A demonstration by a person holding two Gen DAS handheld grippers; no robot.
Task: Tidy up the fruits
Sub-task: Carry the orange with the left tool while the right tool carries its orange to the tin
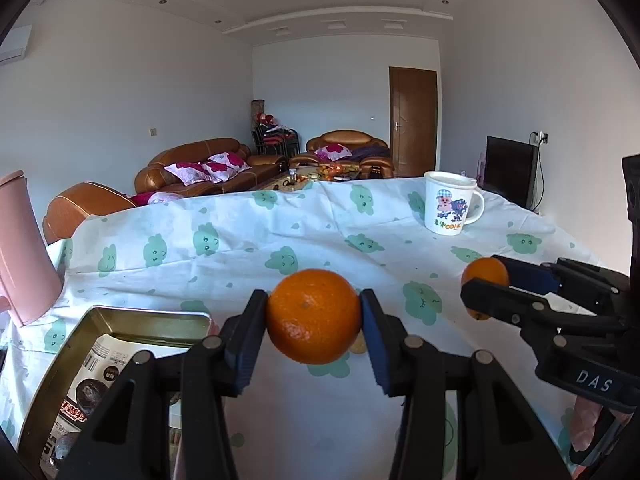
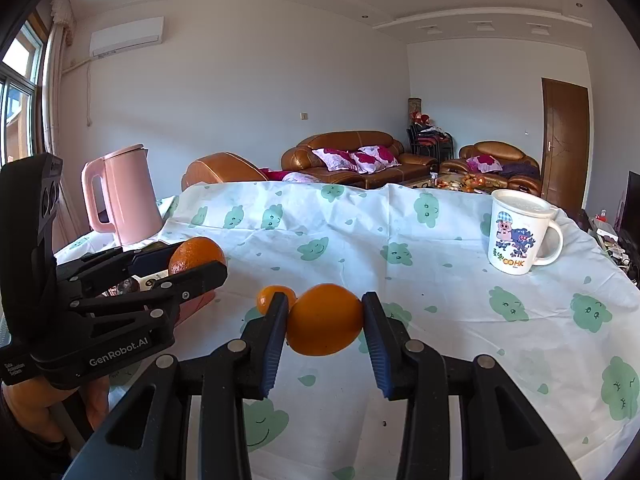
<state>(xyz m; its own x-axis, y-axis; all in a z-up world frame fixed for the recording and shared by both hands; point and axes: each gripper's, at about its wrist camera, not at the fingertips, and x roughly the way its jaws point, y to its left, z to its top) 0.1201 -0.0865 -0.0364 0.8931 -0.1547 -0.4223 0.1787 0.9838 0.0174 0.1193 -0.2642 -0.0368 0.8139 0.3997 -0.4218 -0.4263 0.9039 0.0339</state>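
We've got both tongs loaded: left tongs (image 1: 314,316) clenched on one orange (image 1: 314,316), right tongs (image 2: 325,320) clenched on a second orange (image 2: 325,320), both lifted off the desk (image 2: 440,300) near its front edge, w/ a third orange (image 2: 269,298) lying on the cloth just behind the right one. Looks like the carry step. Next we likely swing over to the metal tin (image 1: 120,320) at the desk's front-left corner and let go inside w/o knocking its rim.
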